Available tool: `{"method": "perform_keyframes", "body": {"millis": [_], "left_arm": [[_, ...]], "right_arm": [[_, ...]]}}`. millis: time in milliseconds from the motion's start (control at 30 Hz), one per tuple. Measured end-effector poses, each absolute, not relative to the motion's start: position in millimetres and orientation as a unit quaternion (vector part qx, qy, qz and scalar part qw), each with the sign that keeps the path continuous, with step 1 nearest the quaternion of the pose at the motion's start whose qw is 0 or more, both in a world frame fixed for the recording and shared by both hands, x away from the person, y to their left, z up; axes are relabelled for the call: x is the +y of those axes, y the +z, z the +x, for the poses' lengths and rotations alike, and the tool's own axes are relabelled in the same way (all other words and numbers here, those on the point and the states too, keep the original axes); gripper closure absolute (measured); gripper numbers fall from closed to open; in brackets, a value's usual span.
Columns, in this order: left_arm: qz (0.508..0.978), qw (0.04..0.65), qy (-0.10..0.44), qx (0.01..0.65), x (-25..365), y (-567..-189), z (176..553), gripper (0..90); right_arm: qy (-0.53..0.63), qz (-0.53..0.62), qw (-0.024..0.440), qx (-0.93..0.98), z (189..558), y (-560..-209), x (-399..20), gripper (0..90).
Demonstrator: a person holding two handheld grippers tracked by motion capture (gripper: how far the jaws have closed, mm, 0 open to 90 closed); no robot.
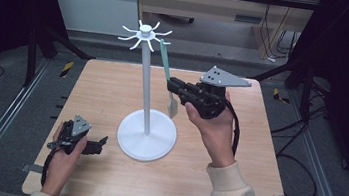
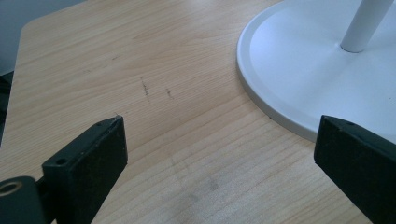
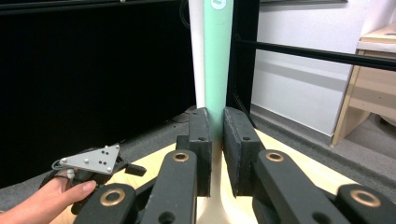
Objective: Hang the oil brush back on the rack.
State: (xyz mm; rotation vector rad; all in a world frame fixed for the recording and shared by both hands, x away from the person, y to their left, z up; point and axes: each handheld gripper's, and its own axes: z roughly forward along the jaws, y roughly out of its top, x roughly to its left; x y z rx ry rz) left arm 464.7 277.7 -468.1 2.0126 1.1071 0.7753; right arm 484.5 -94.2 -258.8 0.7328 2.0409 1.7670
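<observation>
A white rack stands mid-table: a round base, a tall pole and a ring of hooks on top. Just right of the pole, a spatula with a mint-green handle and a pale blade is held upright. My right gripper is shut on its handle, with the pole right behind it. The handle's top reaches the hooks; I cannot tell whether it touches one. My left gripper rests low at the table's front left, open and holding nothing, beside the base.
The wooden table has bare room on its right and front. A black frame bar crosses behind it, and wooden furniture stands beyond. The other hand and its gripper appear low at the left of the right gripper view.
</observation>
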Motion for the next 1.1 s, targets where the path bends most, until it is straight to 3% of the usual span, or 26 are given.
{"method": "perform_keyframes", "body": {"millis": [400,1100], "left_arm": [[0.778,0.351,0.299,0.426,277.0,-468.2,464.6,2.3],[0.778,0.351,0.299,0.427,277.1,-468.1,464.3,2.3]], "right_arm": [[0.611,0.259,0.201,0.721,481.4,-260.1,-88.1,82.1],[0.613,0.261,0.204,0.717,482.8,-263.3,-82.0,82.1]]}}
